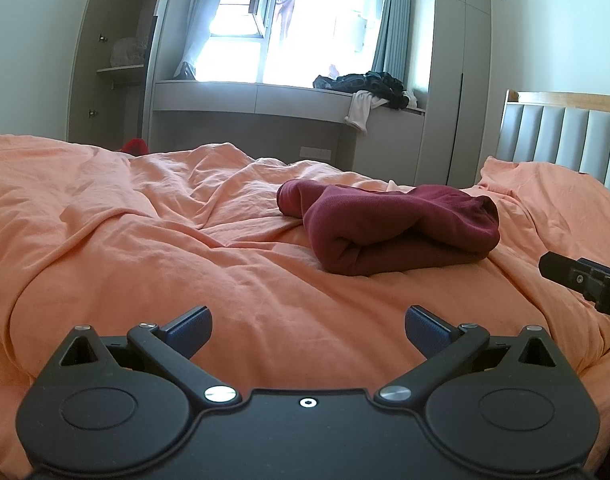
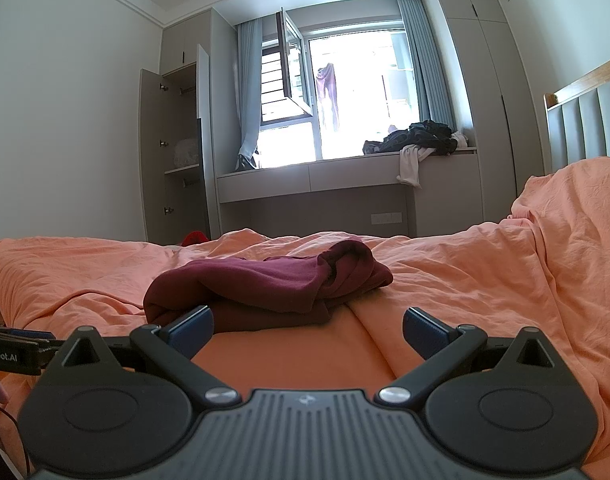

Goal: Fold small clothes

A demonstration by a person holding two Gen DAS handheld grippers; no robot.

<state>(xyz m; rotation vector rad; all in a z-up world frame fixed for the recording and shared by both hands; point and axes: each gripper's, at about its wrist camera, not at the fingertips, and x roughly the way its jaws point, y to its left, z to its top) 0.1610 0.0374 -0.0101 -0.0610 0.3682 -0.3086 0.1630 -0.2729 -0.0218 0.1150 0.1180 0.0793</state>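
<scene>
Orange bedding (image 1: pixel 145 248) covers the bed in the left wrist view, rumpled, with a grey window seat (image 1: pixel 257 98) behind it carrying a heap of dark clothes (image 1: pixel 369 84). On the bedding lies the maroon garment (image 1: pixel 389 232), folded into a thick bundle, ahead and to the right of the left gripper (image 1: pixel 308 330). Its blue-padded fingers are spread wide over bare bedding, holding nothing. Part of the right gripper (image 1: pixel 585 282) shows at the right edge.

From the right wrist, the same orange bedding (image 2: pixel 485 280) fills the foreground. The maroon garment (image 2: pixel 265 284) sits just ahead and left of the right gripper (image 2: pixel 308 330), whose fingers are spread apart and empty; the left pad (image 2: pixel 193 330) overlaps the bundle's near edge in view, contact uncertain. An open wardrobe (image 2: pixel 173 152) stands left of the window.
</scene>
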